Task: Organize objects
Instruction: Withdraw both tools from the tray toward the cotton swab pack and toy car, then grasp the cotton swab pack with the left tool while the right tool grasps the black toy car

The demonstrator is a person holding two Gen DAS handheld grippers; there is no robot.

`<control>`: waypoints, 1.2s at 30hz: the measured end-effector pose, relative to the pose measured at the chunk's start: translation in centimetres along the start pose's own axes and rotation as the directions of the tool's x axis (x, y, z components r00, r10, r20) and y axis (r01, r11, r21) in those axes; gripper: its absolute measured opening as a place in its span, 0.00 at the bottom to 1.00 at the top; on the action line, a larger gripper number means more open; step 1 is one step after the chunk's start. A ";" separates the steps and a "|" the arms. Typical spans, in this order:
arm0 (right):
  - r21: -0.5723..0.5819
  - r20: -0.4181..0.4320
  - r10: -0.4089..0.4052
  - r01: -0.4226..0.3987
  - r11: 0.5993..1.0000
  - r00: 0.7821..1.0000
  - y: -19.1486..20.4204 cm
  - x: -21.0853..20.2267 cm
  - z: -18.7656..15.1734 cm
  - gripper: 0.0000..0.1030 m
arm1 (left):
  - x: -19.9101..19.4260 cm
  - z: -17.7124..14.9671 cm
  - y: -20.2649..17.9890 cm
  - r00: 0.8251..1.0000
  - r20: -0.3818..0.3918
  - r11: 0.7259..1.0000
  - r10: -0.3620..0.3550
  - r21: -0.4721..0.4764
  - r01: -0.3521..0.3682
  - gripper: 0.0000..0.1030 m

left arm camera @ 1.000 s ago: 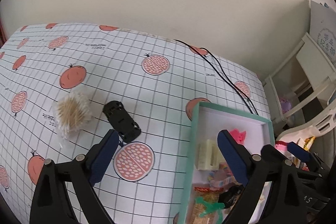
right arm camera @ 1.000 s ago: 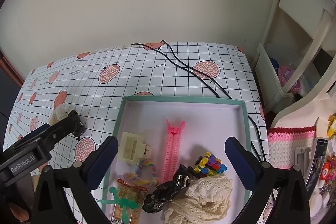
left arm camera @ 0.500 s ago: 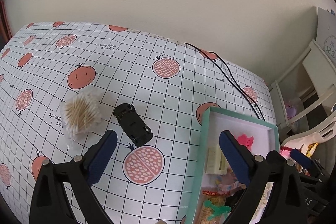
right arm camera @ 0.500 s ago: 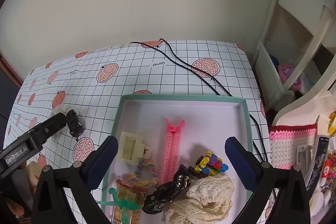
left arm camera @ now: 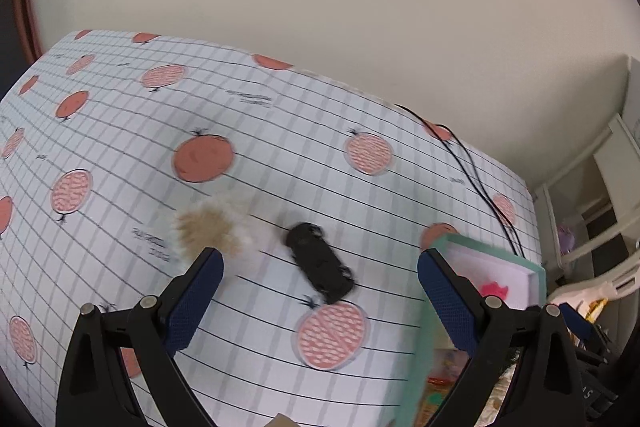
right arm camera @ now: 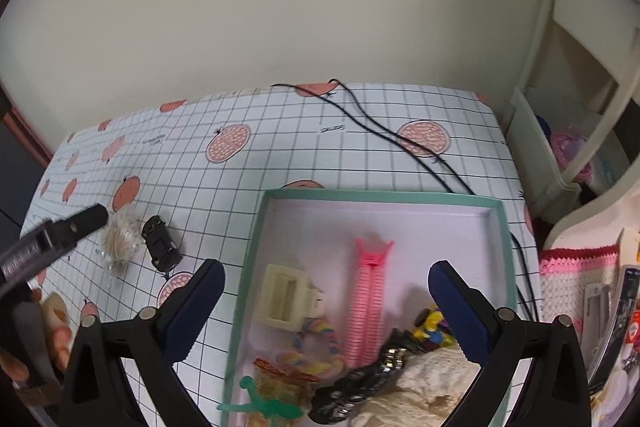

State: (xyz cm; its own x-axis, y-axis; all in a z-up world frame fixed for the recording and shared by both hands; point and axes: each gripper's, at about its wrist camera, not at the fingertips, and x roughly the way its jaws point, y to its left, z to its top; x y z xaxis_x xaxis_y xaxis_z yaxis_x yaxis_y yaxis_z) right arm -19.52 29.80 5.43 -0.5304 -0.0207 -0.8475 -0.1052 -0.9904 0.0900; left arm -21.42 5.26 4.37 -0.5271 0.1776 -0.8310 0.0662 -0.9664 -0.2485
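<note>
Looking from the left wrist: the left gripper (left arm camera: 318, 287) is wide open and holds nothing.
Toy car: the black toy car (left arm camera: 320, 269) lies on the tablecloth (left arm camera: 280, 131), right in the gap between the two blue pads, a bit ahead of them.
Long way of the car: it runs slanted, its far end up to the left and its near end down to the right, beside a pomegranate picture.
Bundle: the bag of cotton swabs (left arm camera: 212, 231) lies just left of the car, near the left pad (left arm camera: 192, 301). It looks blurry.
Box edge: the green box (left arm camera: 424, 339) is on the right, behind the right pad.

Looking from the right wrist: the right gripper (right arm camera: 326, 307) is wide open too, with nothing in it, and it hangs over the green box (right arm camera: 380, 195).
In the box: a pink hair clip (right arm camera: 370, 291), a cream clip (right arm camera: 286, 297), a black shiny thing (right arm camera: 360, 387) and lace (right arm camera: 424, 375) already lie inside.
Car from here: the toy car (right arm camera: 161, 243) is well off to the left, outside the box, with the swabs (right arm camera: 120, 241) beside it.
Other tool: the left gripper (right arm camera: 60, 233) reaches in from the left, close to the swabs and car.

Who is nearer: the left gripper, I think.
Next move guess: go forward, turn to fit the slant, then pinch the car across its short sides.
</note>
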 end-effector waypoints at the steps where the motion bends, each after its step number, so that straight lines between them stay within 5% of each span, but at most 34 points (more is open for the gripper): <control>1: -0.009 -0.003 0.001 -0.001 1.000 1.000 0.4 0.2 -0.1 1.00 | 0.0 0.2 0.6 1.000 0.000 1.000 0.005 -0.010 -0.005 0.95; 17: -0.140 -0.014 0.075 -0.076 0.987 0.997 10.0 3.2 -0.5 1.00 | 1.2 2.1 10.4 0.998 -0.017 0.983 0.055 -0.175 -0.057 0.95; 36: -0.266 -0.022 0.059 -0.063 0.962 0.998 16.1 8.4 -2.3 1.00 | 5.9 1.2 10.5 0.997 -0.080 0.991 0.018 -0.131 -0.028 0.95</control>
State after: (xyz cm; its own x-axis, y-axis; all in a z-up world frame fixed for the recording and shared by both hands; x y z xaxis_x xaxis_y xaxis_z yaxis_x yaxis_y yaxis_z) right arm -23.77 13.42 -1.45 -0.5168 -0.0825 -0.8521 0.1562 -0.9877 0.0009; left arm -24.86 -4.04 -2.52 -0.4563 0.1748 -0.8725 0.1911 -0.9384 -0.2880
